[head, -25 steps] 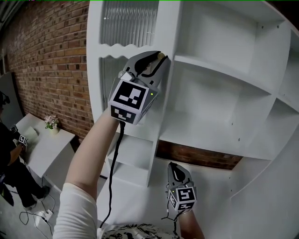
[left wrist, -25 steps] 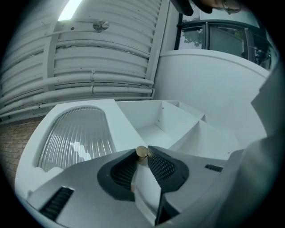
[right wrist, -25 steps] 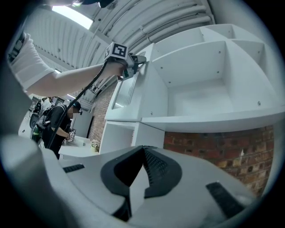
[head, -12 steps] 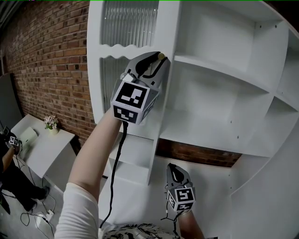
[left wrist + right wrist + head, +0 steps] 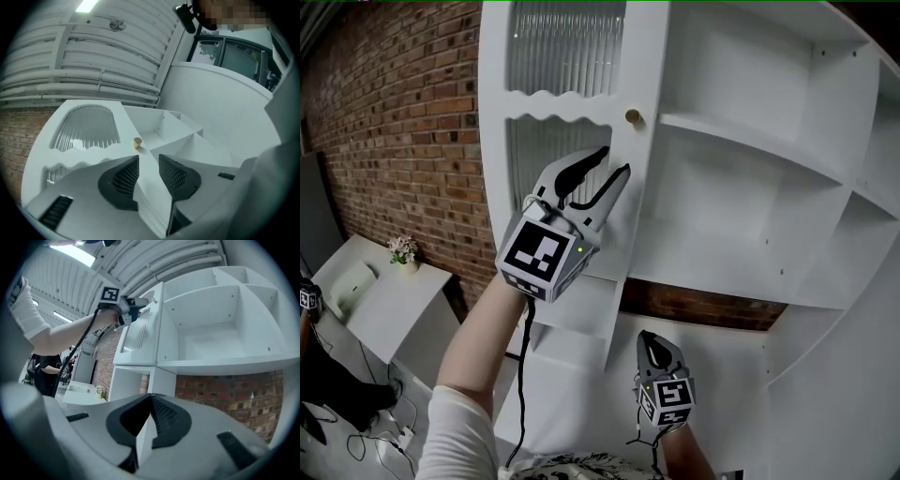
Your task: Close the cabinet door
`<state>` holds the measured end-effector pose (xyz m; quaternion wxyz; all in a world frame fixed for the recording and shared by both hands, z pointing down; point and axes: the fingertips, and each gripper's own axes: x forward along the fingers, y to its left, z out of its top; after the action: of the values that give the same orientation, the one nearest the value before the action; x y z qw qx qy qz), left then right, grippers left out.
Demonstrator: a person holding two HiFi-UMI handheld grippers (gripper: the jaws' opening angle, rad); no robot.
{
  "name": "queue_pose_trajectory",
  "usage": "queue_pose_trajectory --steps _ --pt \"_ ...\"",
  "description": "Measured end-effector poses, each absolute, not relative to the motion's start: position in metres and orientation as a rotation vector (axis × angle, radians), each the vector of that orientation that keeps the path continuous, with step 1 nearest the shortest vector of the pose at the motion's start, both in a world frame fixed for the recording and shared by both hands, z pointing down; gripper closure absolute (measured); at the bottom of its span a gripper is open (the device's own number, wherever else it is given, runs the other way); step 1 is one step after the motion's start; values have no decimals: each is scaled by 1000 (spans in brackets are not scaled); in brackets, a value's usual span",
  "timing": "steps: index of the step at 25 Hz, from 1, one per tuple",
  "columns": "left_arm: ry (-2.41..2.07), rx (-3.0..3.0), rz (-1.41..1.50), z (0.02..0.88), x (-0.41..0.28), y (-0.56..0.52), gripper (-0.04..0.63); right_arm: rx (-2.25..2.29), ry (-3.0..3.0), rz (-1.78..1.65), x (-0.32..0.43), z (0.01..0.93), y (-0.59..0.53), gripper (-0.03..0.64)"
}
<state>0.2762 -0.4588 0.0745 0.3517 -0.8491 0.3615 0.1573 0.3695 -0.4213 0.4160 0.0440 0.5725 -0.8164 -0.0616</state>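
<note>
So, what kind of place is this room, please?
Probably an indoor studio or workshop: a bare red brick wall, a tall white cabinet with empty shelves, and loose black cables near a plain white table.

No words, numbers or brand names can be read anywhere. Only black-and-white square code markers show, on the left hand-held gripper (image 5: pixel 614 161) and the right hand-held gripper (image 5: pixel 645 336).

The left gripper (image 5: pixel 149 159) has its dark ribbed jaws apart and opening, with nothing clamped between them. Only the white edge of the cabinet door (image 5: pixel 129 123) shows through the gap. A small brass knob (image 5: pixel 137 143) sits just ahead of the left jaw's tip. Further ahead to the left is the door's ribbed glass pane (image 5: pixel 86 126), and to the right the open white shelves (image 5: pixel 176 129).
</note>
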Motion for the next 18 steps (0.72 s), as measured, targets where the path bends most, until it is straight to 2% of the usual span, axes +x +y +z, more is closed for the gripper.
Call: queue_pose_trajectory --steps 4,12,18 --pt "946 -2227 437 115 245 -446 485 1778 -2479 -216 360 415 -417 611" --pt "1046 -2431 272 248 199 -443 588 1865 -2441 -316 341 403 -407 612" --pt "1101 -2645 241 337 176 -438 588 1901 -2454 -307 318 406 -399 612"
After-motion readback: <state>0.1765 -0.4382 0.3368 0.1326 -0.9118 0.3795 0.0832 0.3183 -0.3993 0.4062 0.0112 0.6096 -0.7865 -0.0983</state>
